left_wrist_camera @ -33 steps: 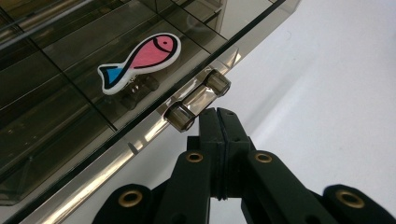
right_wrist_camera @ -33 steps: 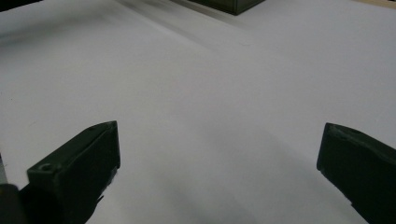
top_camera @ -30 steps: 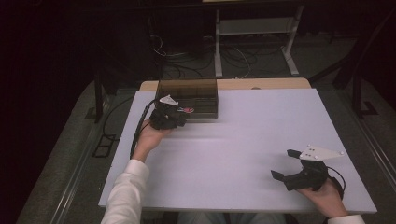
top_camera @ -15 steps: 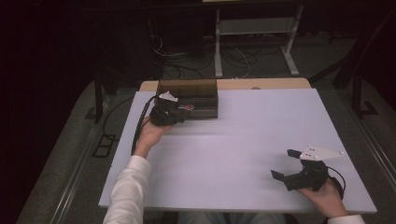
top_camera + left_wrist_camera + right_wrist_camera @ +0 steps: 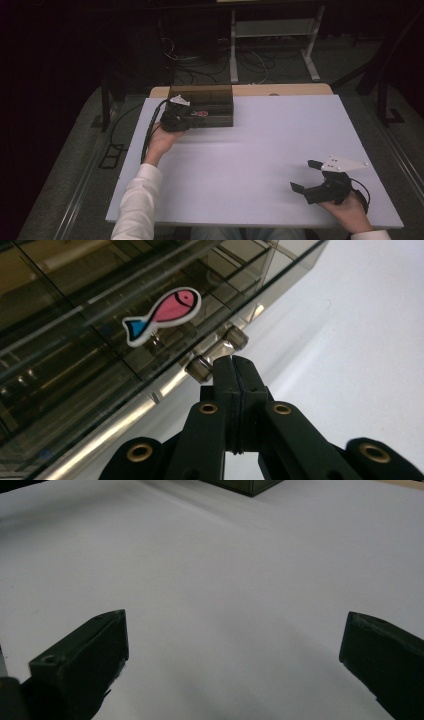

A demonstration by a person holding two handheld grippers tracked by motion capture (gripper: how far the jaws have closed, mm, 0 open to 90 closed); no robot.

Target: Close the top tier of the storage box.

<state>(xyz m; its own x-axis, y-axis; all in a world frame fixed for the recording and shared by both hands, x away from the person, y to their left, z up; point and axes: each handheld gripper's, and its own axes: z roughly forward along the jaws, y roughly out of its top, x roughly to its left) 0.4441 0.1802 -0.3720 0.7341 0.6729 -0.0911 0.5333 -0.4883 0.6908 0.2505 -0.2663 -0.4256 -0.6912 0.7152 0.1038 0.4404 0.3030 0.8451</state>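
High view: the smoked, see-through box [image 5: 202, 102] sits at the far left of the white table [image 5: 260, 150], and every place below is given from it. The person's left arm, in a white sleeve [image 5: 137, 200], stretches forward from the near edge up to the box's front wall, where the left hand [image 5: 161, 140] holds the left gripper [image 5: 181, 116] level against it. Seen in the left gripper view, its two black jaws are pressed together, tips [image 5: 234, 371] at the small handle [image 5: 216, 352] on the box front, just below the pink-and-blue fish sticker [image 5: 162, 315]; whether the handle bar is actually pinched between them cannot be told. The right hand [image 5: 350, 210] rests well away from the box, at the table's near right corner, with the right gripper [image 5: 306, 175] pointing left across the table. Its jaws stand wide apart over the bare white surface with nothing between them.
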